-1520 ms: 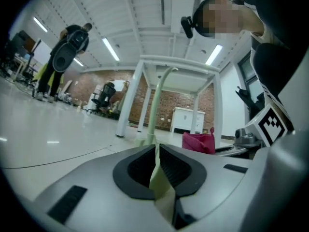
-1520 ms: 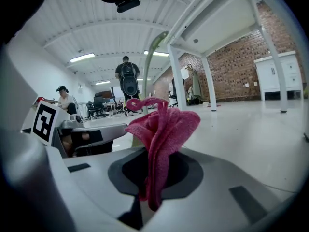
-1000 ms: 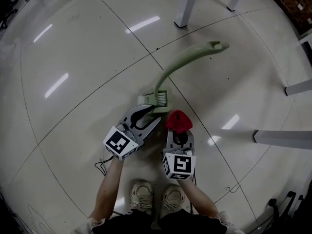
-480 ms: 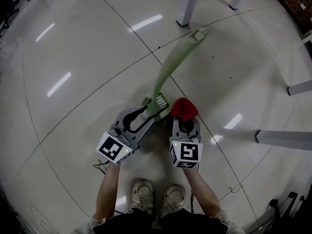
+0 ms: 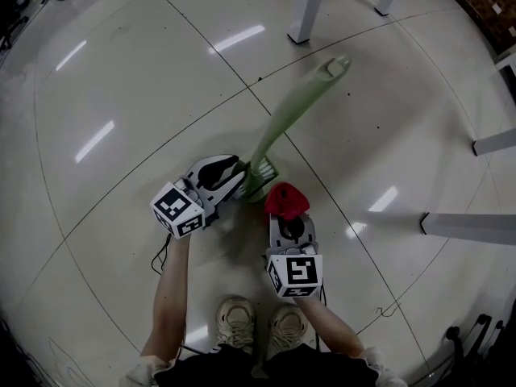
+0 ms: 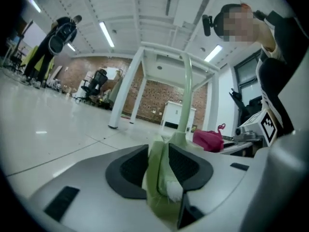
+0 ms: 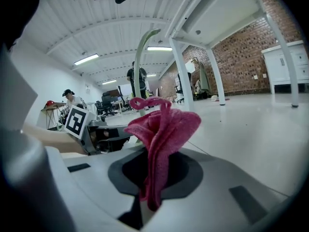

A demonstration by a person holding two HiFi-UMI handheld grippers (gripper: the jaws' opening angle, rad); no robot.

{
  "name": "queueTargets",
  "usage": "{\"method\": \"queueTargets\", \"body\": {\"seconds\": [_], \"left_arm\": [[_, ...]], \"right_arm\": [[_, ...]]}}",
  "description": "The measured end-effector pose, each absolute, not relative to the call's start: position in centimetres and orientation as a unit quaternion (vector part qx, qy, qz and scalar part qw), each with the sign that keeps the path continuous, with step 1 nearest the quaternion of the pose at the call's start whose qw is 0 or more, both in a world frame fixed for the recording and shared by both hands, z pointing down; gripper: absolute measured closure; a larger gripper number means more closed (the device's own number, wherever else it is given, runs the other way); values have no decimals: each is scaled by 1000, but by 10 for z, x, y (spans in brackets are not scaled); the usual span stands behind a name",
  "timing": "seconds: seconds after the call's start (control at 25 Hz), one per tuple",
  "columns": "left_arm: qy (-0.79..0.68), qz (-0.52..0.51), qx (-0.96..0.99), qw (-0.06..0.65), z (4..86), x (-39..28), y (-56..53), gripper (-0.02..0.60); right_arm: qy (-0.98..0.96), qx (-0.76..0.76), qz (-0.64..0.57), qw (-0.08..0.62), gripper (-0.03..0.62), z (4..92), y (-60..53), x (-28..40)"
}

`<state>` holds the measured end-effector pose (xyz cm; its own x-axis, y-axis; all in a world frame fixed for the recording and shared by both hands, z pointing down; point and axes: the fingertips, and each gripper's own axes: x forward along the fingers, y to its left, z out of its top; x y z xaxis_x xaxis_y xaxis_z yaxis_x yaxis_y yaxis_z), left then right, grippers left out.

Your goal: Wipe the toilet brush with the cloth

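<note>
Head view: lining up the wipe

Left gripper (image 5: 236, 177) clamped on toilet brush (image 5: 294, 111) at its head end, handle angled away. Right gripper (image 5: 288, 216) pinches red cloth (image 5: 287, 198), just beside the brush head. Next, likely: press cloth onto brush, drag along it.

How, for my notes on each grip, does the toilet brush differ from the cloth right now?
The toilet brush is pale green; the cloth is red. The toilet brush is long and stiff, its curved handle reaching well beyond the jaws, while the cloth is a small bunched wad. The left gripper clamps the toilet brush near its bristles; the right gripper clamps the cloth. Both are held between jaws.
</note>
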<state>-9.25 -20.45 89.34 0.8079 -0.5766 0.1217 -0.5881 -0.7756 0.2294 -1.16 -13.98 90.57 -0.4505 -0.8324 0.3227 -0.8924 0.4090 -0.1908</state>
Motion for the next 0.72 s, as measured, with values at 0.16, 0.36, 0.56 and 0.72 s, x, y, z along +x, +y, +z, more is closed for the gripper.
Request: {"method": "queueTargets", "body": {"seconds": [0.16, 0.36, 0.56, 0.72], "left_arm": [[-287, 29, 948, 133, 893, -86, -197, 454], [-273, 41, 953, 126, 893, -83, -182, 454], [-268, 22, 953, 141, 894, -71, -162, 454], [-315, 2, 940, 131, 888, -81, -168, 454]], "right_arm": [[-836, 518, 156, 93, 562, 906, -155, -4], [-855, 491, 136, 95, 562, 907, -189, 13], [-864, 482, 103, 104, 563, 902, -213, 23], [-862, 486, 100, 99, 563, 898, -206, 22]]}}
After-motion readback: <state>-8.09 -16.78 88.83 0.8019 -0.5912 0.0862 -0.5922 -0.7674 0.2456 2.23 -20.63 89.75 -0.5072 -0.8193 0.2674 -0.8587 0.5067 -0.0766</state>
